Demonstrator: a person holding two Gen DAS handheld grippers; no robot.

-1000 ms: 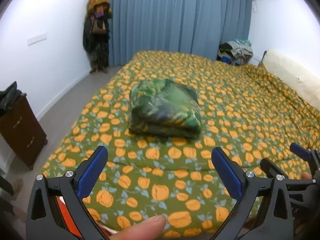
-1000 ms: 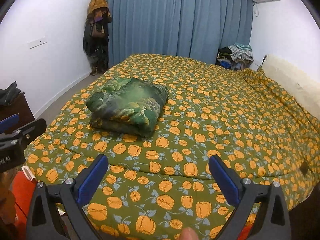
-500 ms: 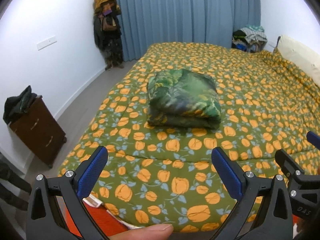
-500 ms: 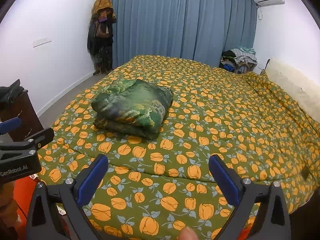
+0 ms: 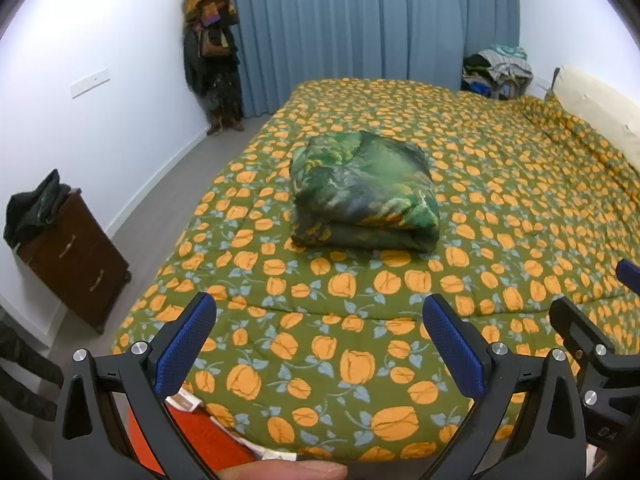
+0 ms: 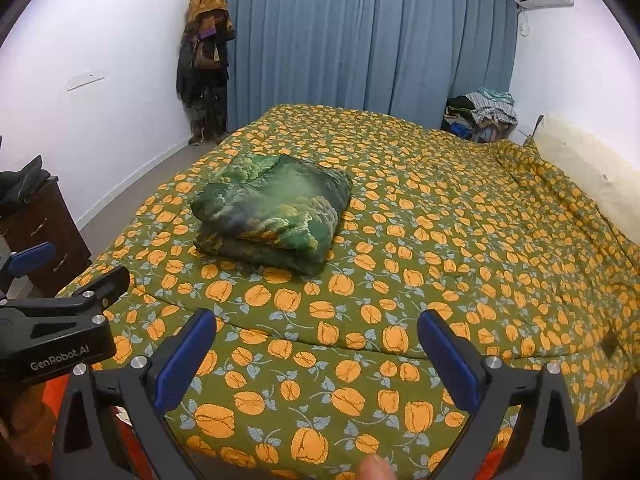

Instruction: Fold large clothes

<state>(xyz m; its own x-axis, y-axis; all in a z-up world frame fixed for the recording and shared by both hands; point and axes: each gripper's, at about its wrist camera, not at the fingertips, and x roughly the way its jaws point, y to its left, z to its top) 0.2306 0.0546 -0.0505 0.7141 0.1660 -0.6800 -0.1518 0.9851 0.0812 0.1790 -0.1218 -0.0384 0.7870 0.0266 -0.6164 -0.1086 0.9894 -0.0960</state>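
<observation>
Folded green garment (image 5: 362, 192) lies as a thick, squared bundle on the bed (image 5: 500, 184), toward the bed's left side and nearer its foot edge; leafy green print on top, folded layers visible along the near edge. In the right wrist view the same bundle (image 6: 276, 216) sits left of centre, nothing resting on it.

Bed covered by an olive quilt with orange flower print, lying fairly flat, with some rumpling by the cream pillow (image 5: 596, 112) at the right edge.

Left gripper (image 5: 318, 340): blue-padded fingers spread wide apart, nothing between them, held over the foot edge of the bed, well apart from the garment. A fingertip shows at the bottom of the view.

Right gripper (image 6: 316, 346): fingers likewise released and wide, holding nothing, also over the foot edge. Left gripper body visible at the left of this view.

Surroundings: blue curtain (image 5: 368, 28) behind the bed; clothes hanging in the left corner (image 5: 210, 52); heap of clothes (image 5: 498, 70) at the far right; dark wooden drawer unit (image 5: 76, 256) against the left wall with a dark item on top
</observation>
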